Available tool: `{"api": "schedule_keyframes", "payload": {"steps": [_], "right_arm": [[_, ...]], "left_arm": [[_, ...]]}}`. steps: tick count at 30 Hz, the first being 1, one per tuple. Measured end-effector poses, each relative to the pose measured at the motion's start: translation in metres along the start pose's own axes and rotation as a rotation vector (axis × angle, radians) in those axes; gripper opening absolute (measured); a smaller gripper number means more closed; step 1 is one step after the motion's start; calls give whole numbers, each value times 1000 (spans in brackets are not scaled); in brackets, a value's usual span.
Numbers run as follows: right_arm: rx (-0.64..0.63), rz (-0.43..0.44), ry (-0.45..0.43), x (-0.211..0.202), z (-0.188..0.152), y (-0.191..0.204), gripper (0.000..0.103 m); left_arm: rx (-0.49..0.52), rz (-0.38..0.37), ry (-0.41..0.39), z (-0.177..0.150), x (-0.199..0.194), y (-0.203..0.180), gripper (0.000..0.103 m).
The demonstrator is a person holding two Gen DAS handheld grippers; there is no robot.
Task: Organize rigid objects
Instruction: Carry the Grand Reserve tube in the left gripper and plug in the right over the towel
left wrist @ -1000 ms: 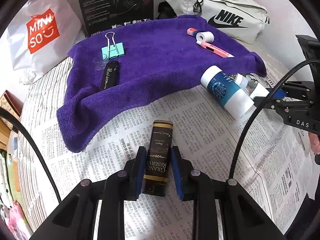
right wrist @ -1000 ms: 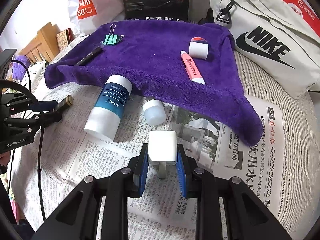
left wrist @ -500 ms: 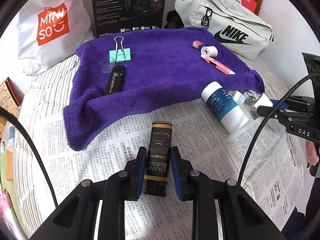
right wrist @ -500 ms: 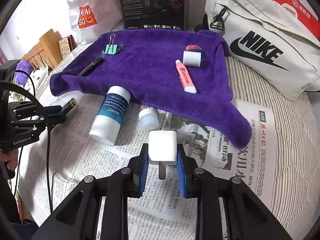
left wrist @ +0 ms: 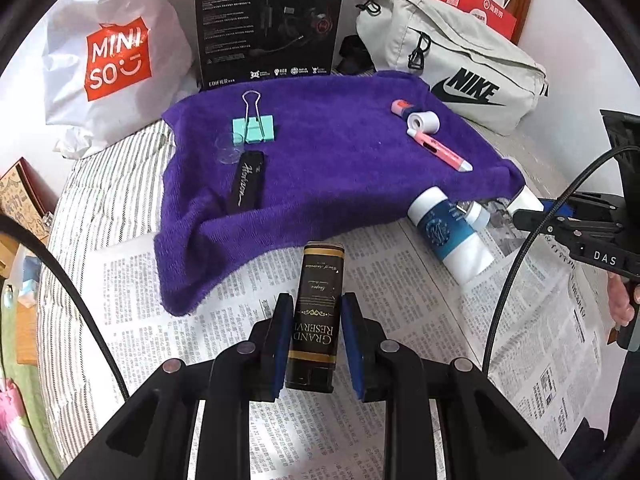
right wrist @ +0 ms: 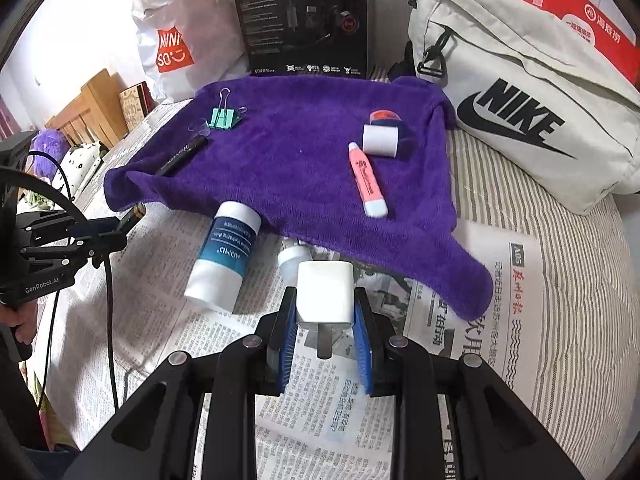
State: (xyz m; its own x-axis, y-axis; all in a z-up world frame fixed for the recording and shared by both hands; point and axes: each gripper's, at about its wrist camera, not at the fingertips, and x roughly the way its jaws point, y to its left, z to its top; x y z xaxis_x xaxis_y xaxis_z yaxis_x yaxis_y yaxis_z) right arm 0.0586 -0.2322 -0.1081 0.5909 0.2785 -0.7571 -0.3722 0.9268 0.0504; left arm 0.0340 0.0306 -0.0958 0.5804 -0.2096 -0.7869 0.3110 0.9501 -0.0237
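Between the blue pads of the left gripper (left wrist: 316,334) a dark rectangular box (left wrist: 317,312) lettered in gold is clamped, its far end reaching out over the newspaper (left wrist: 400,280). In the right gripper (right wrist: 325,330) a white plug adapter (right wrist: 325,296) is gripped in the same way, prongs turned back toward the wrist. Both are held above the paper, so the carrying step is judged to be in hand, with neither thing yet set down.

Ahead of both grippers the purple towel (left wrist: 340,168) is spread. On it, a teal binder clip (left wrist: 254,129) and a black case (left wrist: 246,182) are laid ahead and left of the left gripper. A pink highlighter (right wrist: 367,180) and a small white roll (right wrist: 380,141) are laid ahead and slightly right of the right one. Just ahead and left of the adapter, on the paper, a white and blue bottle (right wrist: 225,256) and a small capped jar (right wrist: 292,261) are left lying.

A forward reach over the towel's near edge is probably called for next, and a bare patch of cloth must be chosen before either grip is eased.
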Motion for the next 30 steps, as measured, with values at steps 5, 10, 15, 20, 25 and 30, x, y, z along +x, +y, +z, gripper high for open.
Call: {"api": "schedule_keyframes", "payload": {"steps": [5,10,15,20,25,30], "right_arm": [[-4,9,-12,-2,7,0,26],[-9,10,-21,-2,14,0,26],[-4,18,-21,1,18,-2,26],[1,28,-33,-1,25,-4,26],[-6,29,-49,-1,39,-4,26],[-18,27,-50,6,53,-3,26]], "left_arm": [[-6,-15,-14,8,-3,3,24],[-10,-20,-28,18,-5,4,24],[-11,-14,-30,27,-5,7,24],[-10,-12,-31,35,-3,9,24],[-11,-13,-27,43,1,10,24],[-22,-17,-19,53,8,15,24]]}}
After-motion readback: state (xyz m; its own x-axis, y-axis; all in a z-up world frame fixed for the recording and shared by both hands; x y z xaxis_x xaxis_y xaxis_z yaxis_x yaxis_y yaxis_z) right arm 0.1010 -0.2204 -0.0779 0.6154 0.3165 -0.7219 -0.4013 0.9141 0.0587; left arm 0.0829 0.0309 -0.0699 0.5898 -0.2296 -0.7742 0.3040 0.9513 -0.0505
